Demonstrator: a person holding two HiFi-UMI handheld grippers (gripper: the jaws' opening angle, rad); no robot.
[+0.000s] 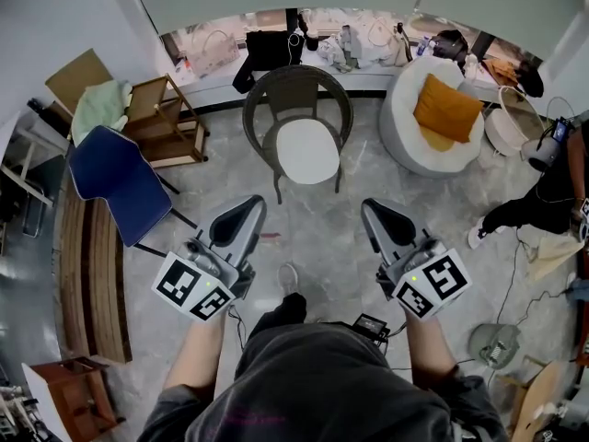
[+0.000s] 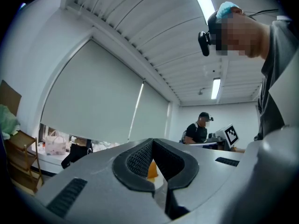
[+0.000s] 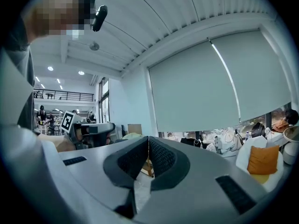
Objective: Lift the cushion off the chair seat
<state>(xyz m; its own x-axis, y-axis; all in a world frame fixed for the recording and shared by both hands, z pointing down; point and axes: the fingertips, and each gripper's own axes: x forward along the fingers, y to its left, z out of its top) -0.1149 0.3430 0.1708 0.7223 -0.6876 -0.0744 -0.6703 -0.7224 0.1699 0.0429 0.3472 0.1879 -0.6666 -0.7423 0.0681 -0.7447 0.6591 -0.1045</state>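
Jaws on both sides are closed tip to tip and grip nothing. Your left gripper (image 1: 253, 206) shows its dark pads meeting, with only a sliver of background in the hollow behind them, and your right gripper (image 1: 370, 208) looks the same. That fits the stage, I judge: you are not at the chair yet, so there is nothing to hold, and you will need to open them before reaching for the seat.

You hold the two grippers level in front of your waist, side by side and well apart. Your forearms run roughly parallel and both noses aim ahead at the chair. The matched stance reads as preparation for a two-sided lift, one gripper to each edge.

Between the grippers and the target lies a stretch of bare stone-patterned floor (image 1: 313, 226). Beyond it the dark wicker chair (image 1: 296, 83) faces you. The round white cushion (image 1: 307, 151) lies flat on its seat, untouched, and fills most of it.

Off to your left stands a blue chair (image 1: 115, 180). Farther right, a round white armchair (image 1: 400, 127) holds an orange pillow (image 1: 445, 109). Neither sits in your path.
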